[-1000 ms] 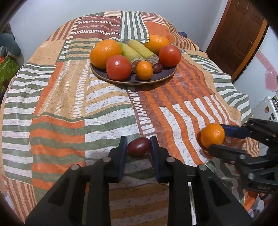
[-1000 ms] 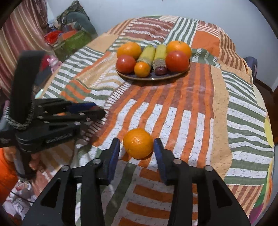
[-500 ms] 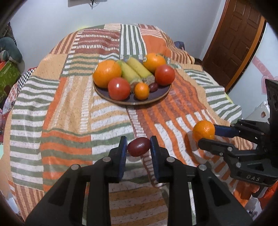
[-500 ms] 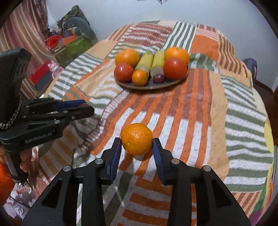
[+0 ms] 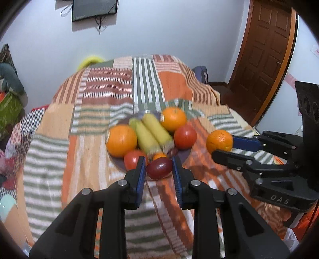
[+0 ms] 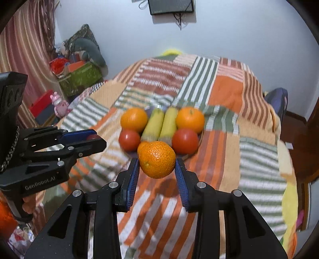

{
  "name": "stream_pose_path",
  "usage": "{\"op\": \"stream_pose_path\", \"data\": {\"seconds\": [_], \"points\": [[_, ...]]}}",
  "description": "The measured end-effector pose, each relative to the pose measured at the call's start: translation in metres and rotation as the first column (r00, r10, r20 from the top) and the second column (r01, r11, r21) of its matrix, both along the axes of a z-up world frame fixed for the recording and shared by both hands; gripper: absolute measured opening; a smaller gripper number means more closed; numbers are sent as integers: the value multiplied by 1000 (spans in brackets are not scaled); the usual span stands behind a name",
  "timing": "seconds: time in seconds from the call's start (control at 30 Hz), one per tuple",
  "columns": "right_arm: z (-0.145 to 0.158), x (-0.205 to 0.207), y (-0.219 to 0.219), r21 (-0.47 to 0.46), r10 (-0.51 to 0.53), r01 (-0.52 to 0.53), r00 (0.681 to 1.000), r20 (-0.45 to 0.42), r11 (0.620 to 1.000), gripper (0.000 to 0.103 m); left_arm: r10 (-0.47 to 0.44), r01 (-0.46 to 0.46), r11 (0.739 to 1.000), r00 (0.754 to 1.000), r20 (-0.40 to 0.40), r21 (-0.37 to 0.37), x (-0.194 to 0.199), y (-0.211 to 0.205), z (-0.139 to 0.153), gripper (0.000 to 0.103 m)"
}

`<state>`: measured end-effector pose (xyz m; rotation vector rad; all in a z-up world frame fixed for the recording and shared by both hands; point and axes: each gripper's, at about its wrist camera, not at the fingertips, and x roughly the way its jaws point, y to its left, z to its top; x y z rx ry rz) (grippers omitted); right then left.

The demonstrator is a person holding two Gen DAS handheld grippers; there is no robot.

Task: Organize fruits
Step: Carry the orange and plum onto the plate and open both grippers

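Observation:
My left gripper (image 5: 159,171) is shut on a small dark red plum (image 5: 159,168), held in the air in front of the dark plate (image 5: 184,157). My right gripper (image 6: 157,166) is shut on a small mandarin (image 6: 157,159), also lifted above the striped cloth. The plate carries two big oranges (image 5: 121,140), two tomatoes (image 5: 185,137), two yellow-green corn cobs (image 5: 148,136), a small mandarin and a dark plum. In the left wrist view the right gripper (image 5: 221,148) shows at the right with its mandarin (image 5: 219,140). In the right wrist view the left gripper (image 6: 93,139) shows at the left.
The table under the striped patchwork cloth (image 5: 89,151) falls away at the sides. A brown door (image 5: 265,49) stands at the right. Boxes, toys and a cushion (image 6: 79,65) are piled at the left by a striped curtain. A dark screen (image 6: 170,6) hangs on the wall.
Both grippers have risen off the cloth with their fruit and moved toward the plate, which now sits just behind the held fruit. The right jaws closed onto the mandarin.

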<state>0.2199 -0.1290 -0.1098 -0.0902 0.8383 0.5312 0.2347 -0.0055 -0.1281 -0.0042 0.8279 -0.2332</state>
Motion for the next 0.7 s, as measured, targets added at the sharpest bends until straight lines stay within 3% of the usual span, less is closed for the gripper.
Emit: {"op": "stream_pose_path", "data": {"seconds": [0.37,0.7], "points": [[-8,41,15,-13,15,-15,1000,10,1000,34,9,-9,1000,999,39,2,41,0,7,26],[-26,77,24,-70,11,-11,1000,-12,998,34,42,-42,999,998,-48,-11,83,10,-32,27]]}}
